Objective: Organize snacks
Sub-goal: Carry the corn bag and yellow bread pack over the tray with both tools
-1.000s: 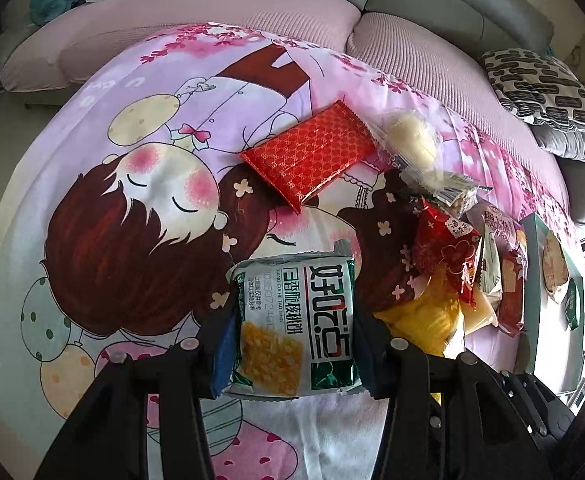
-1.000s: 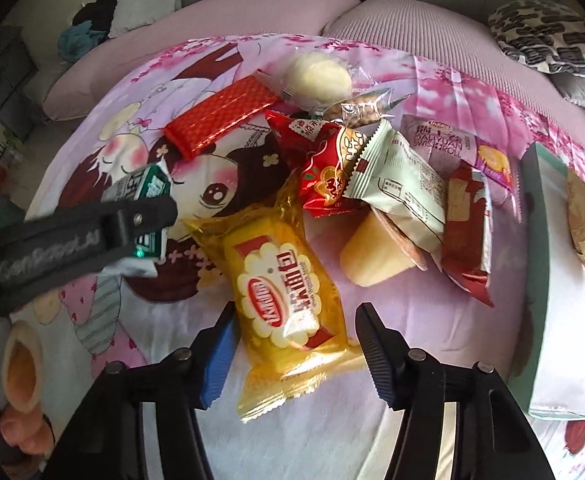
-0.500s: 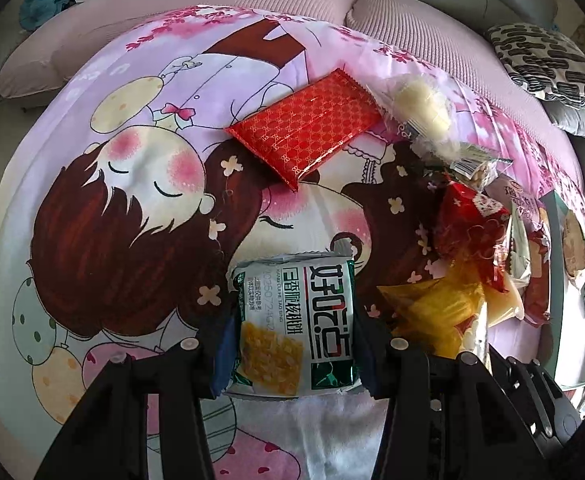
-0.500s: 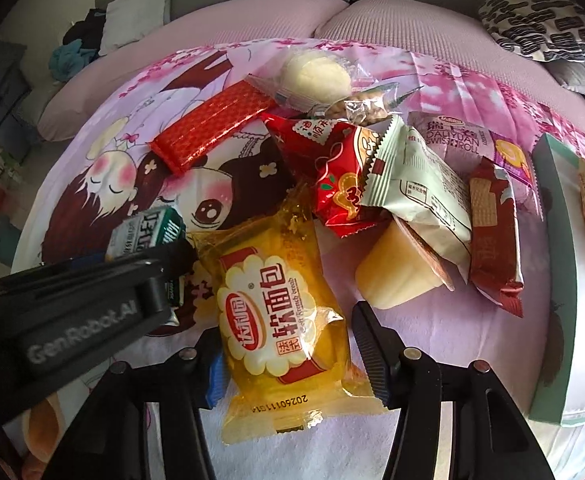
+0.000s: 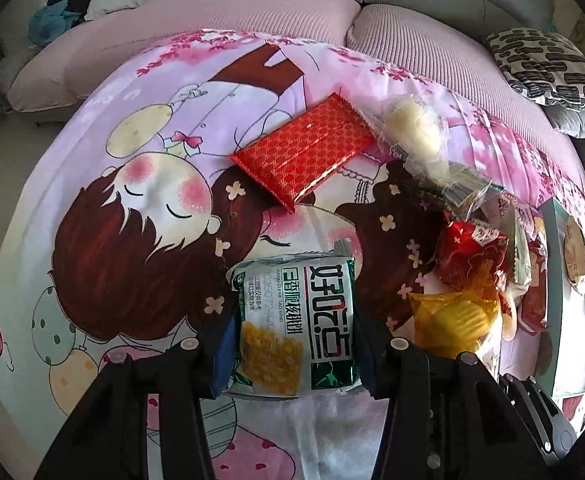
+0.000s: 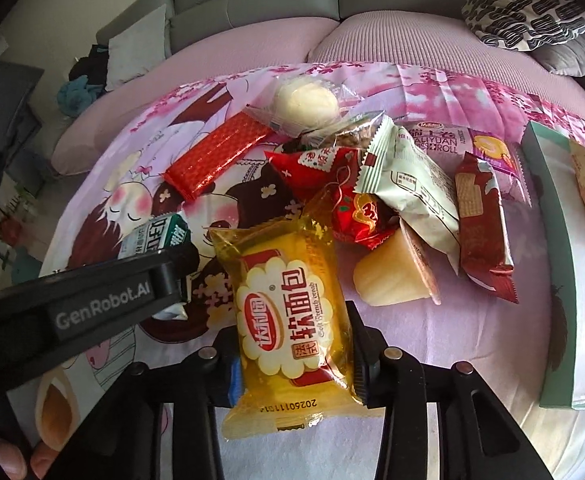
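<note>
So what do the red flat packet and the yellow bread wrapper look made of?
Red flat packet: looks like glossy metallic foil film, with bright glints across its patterned face. Yellow bread wrapper: thin clear tinted plastic film, shiny and wrinkled, with the bread visible through it.

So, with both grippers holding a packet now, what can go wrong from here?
1. The right gripper has just closed on the yellow bread packet; the soft bread may get squashed.
2. Its top edge touches the red packet in the pile, which might shift on lifting.
3. The left gripper, holding the green-white packet, sits close beside; they could bump.
</note>
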